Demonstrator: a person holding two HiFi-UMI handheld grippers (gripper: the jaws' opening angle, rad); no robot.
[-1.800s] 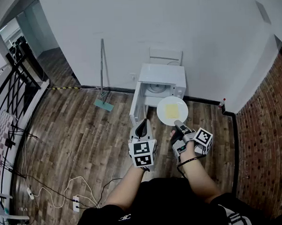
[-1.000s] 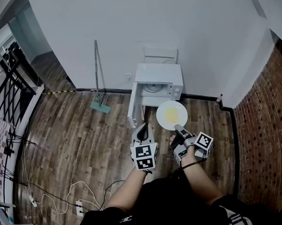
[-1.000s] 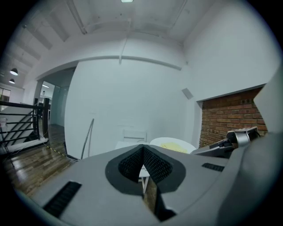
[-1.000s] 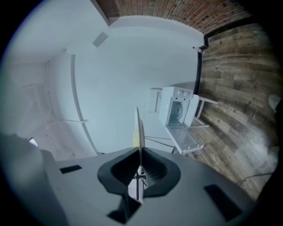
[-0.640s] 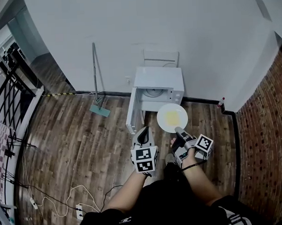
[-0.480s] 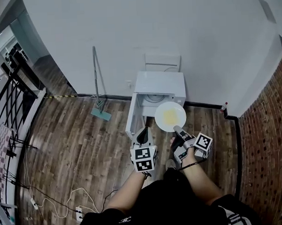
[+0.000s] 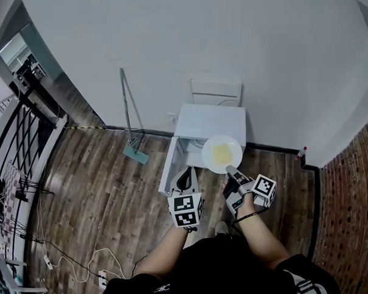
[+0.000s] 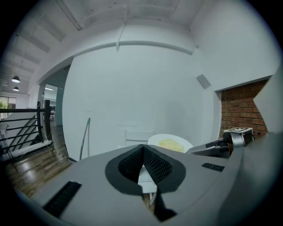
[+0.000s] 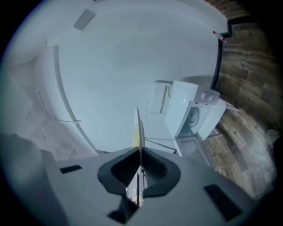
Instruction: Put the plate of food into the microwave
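A white plate (image 7: 222, 154) with yellow food on it hangs level over the front of the white microwave (image 7: 214, 120), whose door (image 7: 170, 166) stands open to the left. My right gripper (image 7: 230, 169) is shut on the plate's near rim. In the right gripper view the plate (image 9: 139, 128) shows edge-on between the jaws of my right gripper (image 9: 140, 164), with the microwave (image 9: 188, 115) beyond. My left gripper (image 7: 187, 175) is shut and holds nothing, just left of the plate and near the door. In the left gripper view the plate (image 8: 170, 142) sits right of my left gripper (image 8: 143, 151).
The microwave stands on the wooden floor against the white wall. A white chair (image 7: 217, 91) is behind it and a mop (image 7: 129, 121) leans on the wall to its left. A black railing (image 7: 22, 141) runs at far left, cables (image 7: 91, 257) lie on the floor, and a brick wall (image 7: 351, 221) is at right.
The person has stepped closer to the microwave. The plate, still gripped by the right gripper, has moved forward over the microwave's front. The left gripper stays shut beside it.
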